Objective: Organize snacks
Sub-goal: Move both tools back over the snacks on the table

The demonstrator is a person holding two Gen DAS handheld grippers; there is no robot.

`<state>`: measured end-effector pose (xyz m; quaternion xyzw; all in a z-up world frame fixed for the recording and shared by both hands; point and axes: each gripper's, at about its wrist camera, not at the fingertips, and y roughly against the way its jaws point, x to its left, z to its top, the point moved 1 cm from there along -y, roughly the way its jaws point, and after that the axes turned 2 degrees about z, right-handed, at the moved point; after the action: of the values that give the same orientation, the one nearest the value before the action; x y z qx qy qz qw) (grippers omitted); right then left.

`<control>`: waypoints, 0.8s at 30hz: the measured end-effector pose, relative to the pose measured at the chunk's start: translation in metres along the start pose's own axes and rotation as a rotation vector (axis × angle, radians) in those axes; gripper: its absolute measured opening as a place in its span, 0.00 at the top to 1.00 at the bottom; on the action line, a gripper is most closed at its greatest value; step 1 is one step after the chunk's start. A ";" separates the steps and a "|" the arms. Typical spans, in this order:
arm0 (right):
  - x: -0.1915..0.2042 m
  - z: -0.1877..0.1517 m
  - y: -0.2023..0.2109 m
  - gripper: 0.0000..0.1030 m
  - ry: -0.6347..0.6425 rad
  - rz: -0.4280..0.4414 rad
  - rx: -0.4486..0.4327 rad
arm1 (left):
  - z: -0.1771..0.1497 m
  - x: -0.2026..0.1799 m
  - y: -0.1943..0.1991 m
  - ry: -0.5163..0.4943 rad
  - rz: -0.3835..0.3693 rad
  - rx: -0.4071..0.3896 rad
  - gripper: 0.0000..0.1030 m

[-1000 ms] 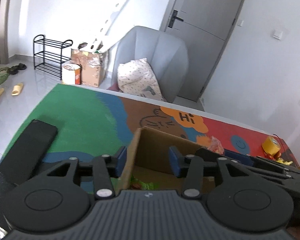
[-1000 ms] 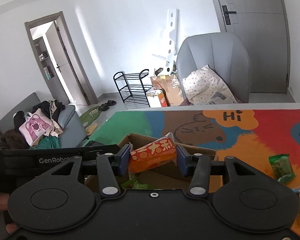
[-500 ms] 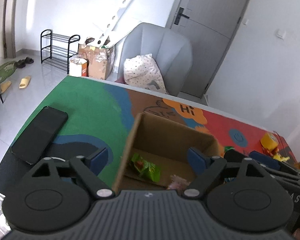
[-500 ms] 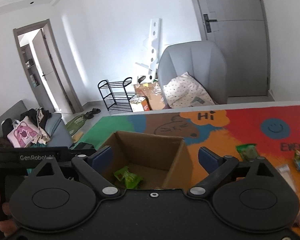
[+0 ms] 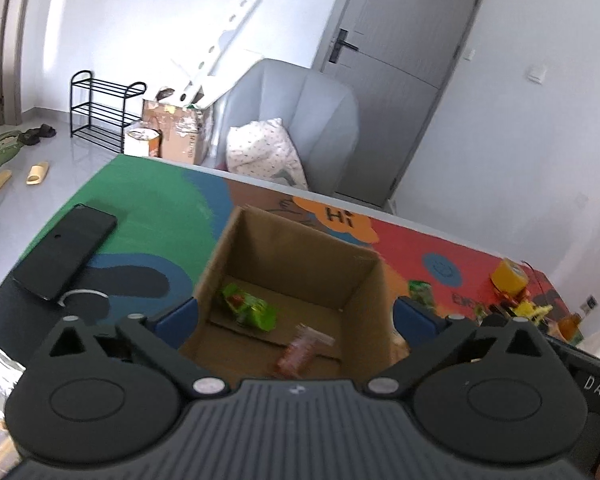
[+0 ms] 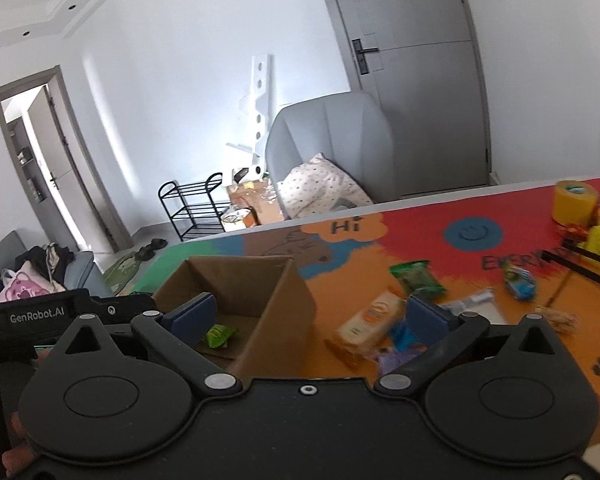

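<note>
Just released: orange snack packet [image 5: 304, 350] dropped from right hand-held gripper [image 6: 310, 314] into cardboard box [image 5: 364, 280], beside green packet [image 5: 248, 306] on box floor. Left hand-held gripper [image 5: 294, 314] let go of box wall. Jaws of both just opened wide, gripping nothing. Remaining snacks [image 6: 370, 322] scattered on desk [image 6: 420, 224] toward its right edge; next pickup probably there.

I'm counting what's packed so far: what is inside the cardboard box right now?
Inside the cardboard box lie a green snack packet and a blurred orange-red packet on the bottom. The near corner of the floor is hidden behind the left gripper, so more could lie there.
</note>
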<state>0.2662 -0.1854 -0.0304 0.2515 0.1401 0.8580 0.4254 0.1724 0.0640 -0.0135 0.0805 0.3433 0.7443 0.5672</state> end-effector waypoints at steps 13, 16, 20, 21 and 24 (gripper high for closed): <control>-0.034 -0.013 0.042 0.00 -0.021 -0.066 -0.002 | -0.025 -0.040 0.013 -0.058 -0.066 0.010 0.00; -0.038 -0.014 0.051 0.00 -0.013 -0.087 -0.006 | -0.030 -0.046 0.014 -0.051 -0.081 0.024 0.00; -0.047 -0.018 0.062 0.00 -0.028 -0.090 -0.012 | -0.038 -0.059 0.017 -0.088 -0.105 0.033 0.00; -0.049 -0.019 0.064 0.00 -0.032 -0.095 -0.009 | -0.040 -0.063 0.018 -0.096 -0.109 0.034 0.00; -0.056 -0.020 0.072 0.00 -0.040 -0.117 -0.011 | -0.045 -0.072 0.018 -0.111 -0.129 0.057 0.00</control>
<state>0.2360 -0.2743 -0.0318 0.2576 0.1414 0.8273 0.4787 0.1599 -0.0219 -0.0171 0.1155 0.3370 0.6904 0.6296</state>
